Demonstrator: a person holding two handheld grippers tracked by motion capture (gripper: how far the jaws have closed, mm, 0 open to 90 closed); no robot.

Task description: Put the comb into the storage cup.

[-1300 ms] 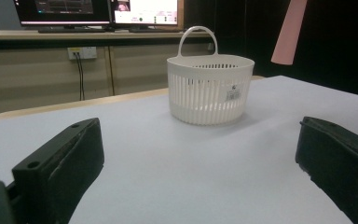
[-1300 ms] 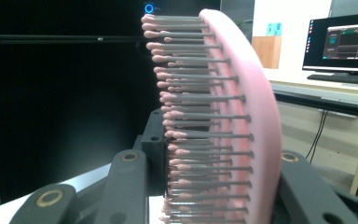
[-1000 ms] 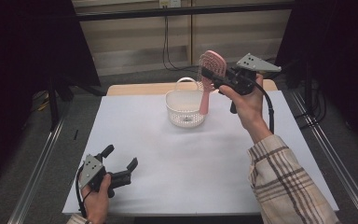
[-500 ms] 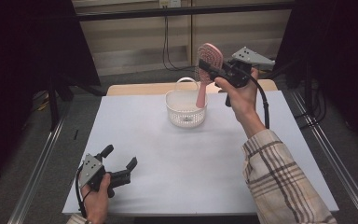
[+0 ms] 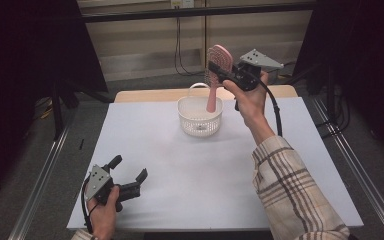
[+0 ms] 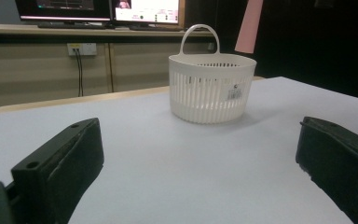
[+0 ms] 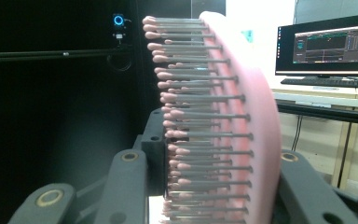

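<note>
My right gripper [image 5: 222, 75] is clamped on the head of the pink plastic paddle hairbrush [image 5: 216, 75], bristles against one jaw and the smooth back against the other, handle hanging straight down. Against the pictures from a moment ago, I have carried it leftward from beyond the basket's right rim, so the handle tip now dips just inside the white slatted plastic basket [image 5: 200, 120] with the hoop handle at the far middle of the white table [image 5: 180, 165]. I judge the drop is close: lower a little more, then let go. My left gripper [image 5: 130, 182] lies at the near left corner, jaws wide apart and empty, just as before; the basket has not shifted either.
</note>
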